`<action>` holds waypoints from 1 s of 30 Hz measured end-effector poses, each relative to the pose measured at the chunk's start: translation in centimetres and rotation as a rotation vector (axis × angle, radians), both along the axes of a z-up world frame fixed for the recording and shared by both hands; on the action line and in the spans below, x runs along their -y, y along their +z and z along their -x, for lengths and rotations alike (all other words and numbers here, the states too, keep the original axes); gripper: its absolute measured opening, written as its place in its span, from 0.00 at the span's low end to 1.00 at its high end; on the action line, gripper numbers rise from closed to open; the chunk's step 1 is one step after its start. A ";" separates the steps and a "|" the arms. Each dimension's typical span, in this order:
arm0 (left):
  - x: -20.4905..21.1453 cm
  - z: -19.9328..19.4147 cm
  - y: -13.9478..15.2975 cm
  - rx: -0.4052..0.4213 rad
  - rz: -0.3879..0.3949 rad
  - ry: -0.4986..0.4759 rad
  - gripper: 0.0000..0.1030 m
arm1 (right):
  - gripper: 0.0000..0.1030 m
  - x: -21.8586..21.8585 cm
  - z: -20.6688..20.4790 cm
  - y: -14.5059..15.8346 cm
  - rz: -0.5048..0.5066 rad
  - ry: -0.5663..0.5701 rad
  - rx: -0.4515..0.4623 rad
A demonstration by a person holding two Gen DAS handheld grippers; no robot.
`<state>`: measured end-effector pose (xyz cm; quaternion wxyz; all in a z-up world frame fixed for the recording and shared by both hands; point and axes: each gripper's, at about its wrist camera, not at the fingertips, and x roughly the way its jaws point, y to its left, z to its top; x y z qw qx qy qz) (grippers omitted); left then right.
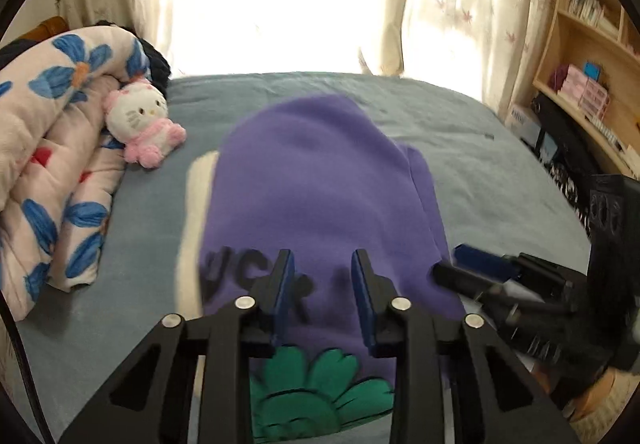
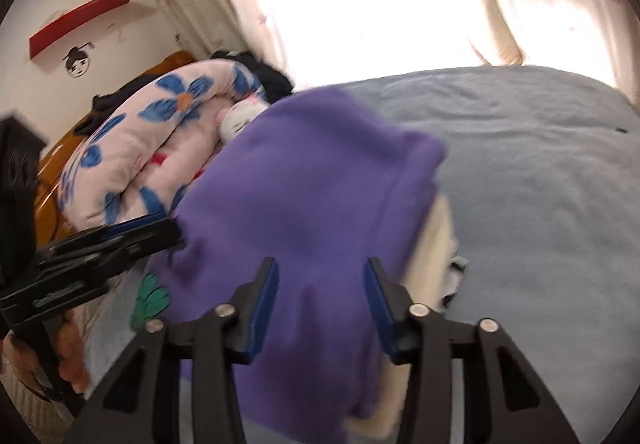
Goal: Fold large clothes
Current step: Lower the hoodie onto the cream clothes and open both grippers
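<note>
A purple sweatshirt (image 1: 320,179) with black letters and a green flower print (image 1: 320,388) lies folded on the blue-grey bed; a cream lining shows along its edge (image 1: 196,219). It also shows in the right wrist view (image 2: 304,187). My left gripper (image 1: 322,264) is open and empty, just above the near part of the sweatshirt. My right gripper (image 2: 320,272) is open and empty above the sweatshirt too. The right gripper shows at the right of the left wrist view (image 1: 472,268). The left gripper shows at the left of the right wrist view (image 2: 132,232).
A rolled floral quilt (image 1: 52,163) and a Hello Kitty plush (image 1: 140,119) lie at the bed's left. The blue-grey bedsheet (image 1: 480,163) spreads to the right. A wooden bookshelf (image 1: 580,63) stands at the right, curtains (image 1: 460,3) behind. A red wall shelf (image 2: 84,19) hangs at the left.
</note>
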<state>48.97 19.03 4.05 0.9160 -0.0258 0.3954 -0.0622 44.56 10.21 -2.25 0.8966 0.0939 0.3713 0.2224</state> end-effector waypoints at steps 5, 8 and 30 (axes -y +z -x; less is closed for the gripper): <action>1.2 -0.6 -1.7 0.006 -0.075 0.005 0.27 | 0.28 -1.1 -0.4 -2.6 0.158 -0.057 0.005; 0.9 -0.7 -1.8 0.001 -0.035 0.007 0.27 | 0.24 -1.0 -0.1 -2.9 0.201 -0.050 0.045; 4.1 4.0 0.8 -0.030 -0.117 0.076 0.86 | 0.27 3.3 4.9 0.7 0.259 -0.142 -0.063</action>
